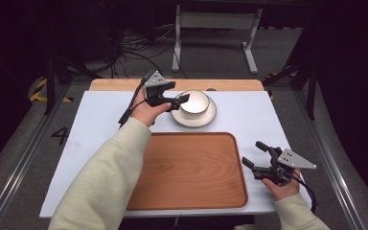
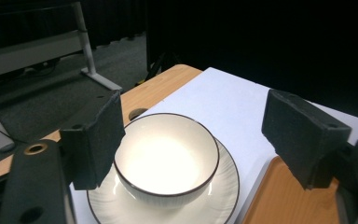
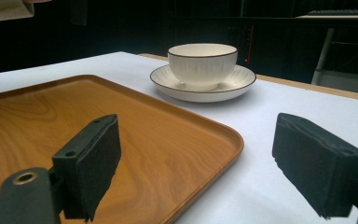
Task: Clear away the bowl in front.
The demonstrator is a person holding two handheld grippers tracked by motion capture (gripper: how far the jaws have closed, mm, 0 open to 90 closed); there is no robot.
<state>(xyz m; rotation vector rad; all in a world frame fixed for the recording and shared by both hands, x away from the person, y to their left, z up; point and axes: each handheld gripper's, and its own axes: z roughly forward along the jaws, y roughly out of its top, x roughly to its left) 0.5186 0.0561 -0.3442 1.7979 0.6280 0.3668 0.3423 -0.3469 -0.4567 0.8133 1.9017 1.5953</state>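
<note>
My left gripper [image 1: 178, 99] stands wide open and holds nothing: the white bowl [image 2: 167, 158] sits on its saucer [image 2: 226, 186] between and just below my two pads, the near pad [image 2: 95, 140] just beside the rim, the far one [image 2: 303, 135] well apart. My right gripper [image 1: 258, 155] is likewise wide open and empty, low beside the wooden tray [image 3: 135, 135], the bowl well ahead of its pads. Judgement: to grip soundly, I should lower until the pads straddle the rim wall, then close squarely without tipping the bowl against the saucer.
</note>
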